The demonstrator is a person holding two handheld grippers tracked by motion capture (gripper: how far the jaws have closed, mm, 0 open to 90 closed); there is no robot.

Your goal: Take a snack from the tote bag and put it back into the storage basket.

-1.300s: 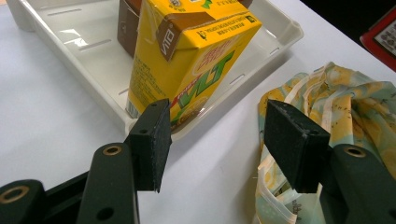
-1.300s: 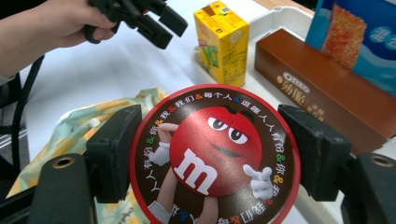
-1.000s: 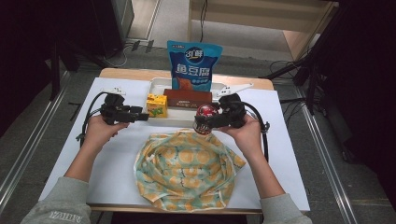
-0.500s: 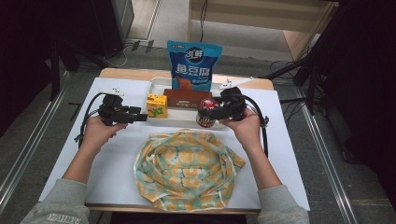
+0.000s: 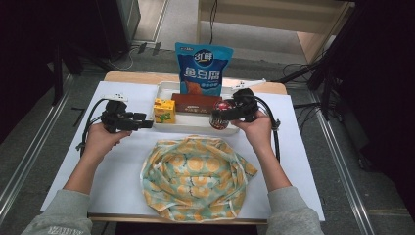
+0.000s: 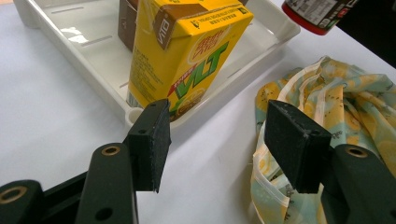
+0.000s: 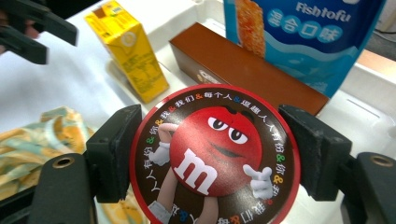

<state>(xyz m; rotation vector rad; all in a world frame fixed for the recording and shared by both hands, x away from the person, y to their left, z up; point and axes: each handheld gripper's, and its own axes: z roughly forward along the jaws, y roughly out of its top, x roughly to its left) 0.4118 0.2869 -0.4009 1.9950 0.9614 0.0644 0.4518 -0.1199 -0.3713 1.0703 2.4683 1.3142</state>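
My right gripper [image 5: 221,116] is shut on a round red M&M's can [image 5: 219,119], held over the front right part of the white tray [image 5: 188,129]. Its jaws clamp the can's lid [image 7: 212,154] from both sides. My left gripper [image 5: 146,123] stands open just left of the tray, its jaws [image 6: 219,140] pointing at a yellow drink carton [image 6: 187,51] that stands upright in the tray's left corner [image 5: 164,110]. A yellow-green patterned cloth [image 5: 195,178] lies crumpled on the table in front of the tray.
A brown box [image 5: 196,104] lies in the tray with a blue fish-tofu bag [image 5: 203,68] upright behind it. The white table top [image 5: 122,161] ends in a wooden edge at the back. Cables trail from both grippers.
The right gripper with the can has shifted slightly to the right and toward the tray. The left gripper has barely moved.
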